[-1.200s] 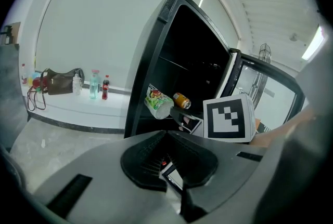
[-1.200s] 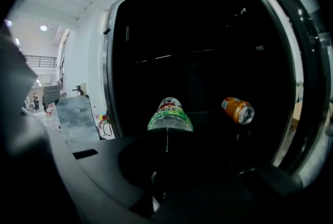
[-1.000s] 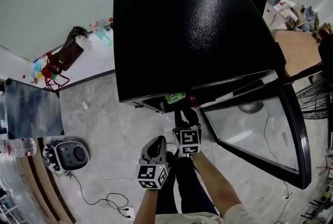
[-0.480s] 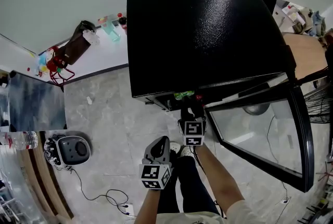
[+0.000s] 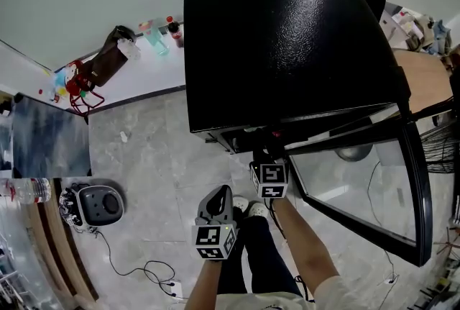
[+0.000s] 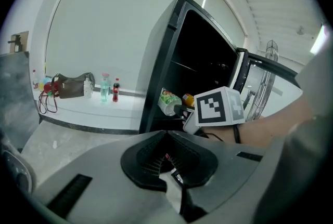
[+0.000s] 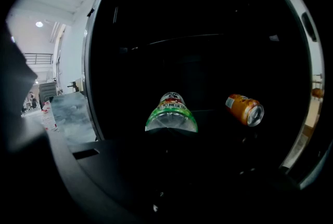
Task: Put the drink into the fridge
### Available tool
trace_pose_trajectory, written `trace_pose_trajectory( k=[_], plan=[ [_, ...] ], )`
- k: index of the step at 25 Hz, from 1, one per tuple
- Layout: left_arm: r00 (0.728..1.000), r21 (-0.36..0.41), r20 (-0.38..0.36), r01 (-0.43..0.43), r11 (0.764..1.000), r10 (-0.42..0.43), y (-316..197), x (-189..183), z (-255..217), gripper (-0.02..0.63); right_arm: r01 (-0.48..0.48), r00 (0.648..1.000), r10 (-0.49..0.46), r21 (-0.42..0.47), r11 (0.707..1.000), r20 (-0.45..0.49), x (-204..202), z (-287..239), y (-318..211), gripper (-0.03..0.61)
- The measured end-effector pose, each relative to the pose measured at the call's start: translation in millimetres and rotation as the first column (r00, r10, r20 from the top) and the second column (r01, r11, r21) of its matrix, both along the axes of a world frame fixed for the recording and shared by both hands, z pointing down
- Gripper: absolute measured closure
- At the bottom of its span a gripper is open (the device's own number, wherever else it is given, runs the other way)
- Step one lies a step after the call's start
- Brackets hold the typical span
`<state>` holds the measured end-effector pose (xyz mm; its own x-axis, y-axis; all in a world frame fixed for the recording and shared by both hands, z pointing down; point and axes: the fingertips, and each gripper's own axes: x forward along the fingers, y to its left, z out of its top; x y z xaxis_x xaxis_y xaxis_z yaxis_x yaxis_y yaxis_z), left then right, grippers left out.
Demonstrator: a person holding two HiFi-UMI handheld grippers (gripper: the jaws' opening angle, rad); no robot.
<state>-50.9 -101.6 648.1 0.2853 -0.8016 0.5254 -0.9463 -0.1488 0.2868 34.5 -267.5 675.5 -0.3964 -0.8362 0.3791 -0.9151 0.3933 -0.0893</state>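
Note:
The black fridge (image 5: 287, 35) stands with its glass door (image 5: 359, 186) swung open to the right. My right gripper (image 5: 262, 155) reaches under the fridge's top edge, shut on a green-labelled drink bottle (image 7: 170, 114). The bottle points into the dark fridge interior, its base toward the jaws. From the left gripper view the bottle (image 6: 167, 102) sits at the fridge opening, ahead of the right gripper (image 6: 179, 110). An orange can (image 7: 244, 108) lies on its side inside, to the bottle's right. My left gripper (image 5: 218, 195) hangs lower and nearer to me, shut with nothing in it.
A white ledge along the wall carries a brown bag (image 5: 108, 64) and small bottles (image 5: 162, 35). A grey round device (image 5: 93, 206) with a trailing cable (image 5: 144, 276) sits on the floor at left. A wire fan (image 5: 438, 143) stands beyond the door.
The right gripper has pushed forward with the bottle, whose green label has slipped out of sight under the fridge's top edge in the head view. The left gripper has barely moved.

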Motion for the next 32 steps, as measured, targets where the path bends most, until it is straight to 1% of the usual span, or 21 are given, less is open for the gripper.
trace_pose_trajectory(
  k=[3,7,10,13,20,25,28,32],
  plan=[
    [1.000,0.017,0.023,-0.004,1.000,0.004,-6,-1,-11,0.607,-0.038,0.999,0.038,0.017,0.999,0.027,17,-21,10,0.583],
    [0.998,0.063,0.066,0.001,0.998,-0.005,-18,-7,-40,0.608,-0.127,0.987,0.124,0.022,0.992,0.103,47,-64,25,0.583],
    [0.998,0.108,0.061,0.010,0.994,-0.016,-26,-8,-71,0.608,-0.139,0.985,0.131,0.066,0.988,0.109,59,-105,41,0.583],
    [0.997,0.160,0.073,0.005,0.987,-0.017,-33,-5,-104,0.609,-0.156,0.982,0.142,0.114,0.981,0.122,69,-145,61,0.583],
    [0.998,0.319,0.061,-0.027,0.947,0.008,-42,9,-190,0.607,-0.195,0.975,0.165,0.221,0.956,0.147,85,-235,95,0.583],
    [0.996,0.392,0.085,-0.027,0.920,-0.007,-37,4,-248,0.607,-0.211,0.975,0.179,0.298,0.931,0.130,93,-296,115,0.583],
    [0.994,0.440,0.106,-0.036,0.897,-0.011,-35,1,-278,0.607,-0.238,0.969,0.201,0.322,0.917,0.143,99,-324,123,0.583],
    [0.992,0.475,0.121,-0.033,0.879,-0.028,-31,-3,-310,0.607,-0.247,0.967,0.205,0.357,0.901,0.153,106,-358,133,0.584]
  ],
)
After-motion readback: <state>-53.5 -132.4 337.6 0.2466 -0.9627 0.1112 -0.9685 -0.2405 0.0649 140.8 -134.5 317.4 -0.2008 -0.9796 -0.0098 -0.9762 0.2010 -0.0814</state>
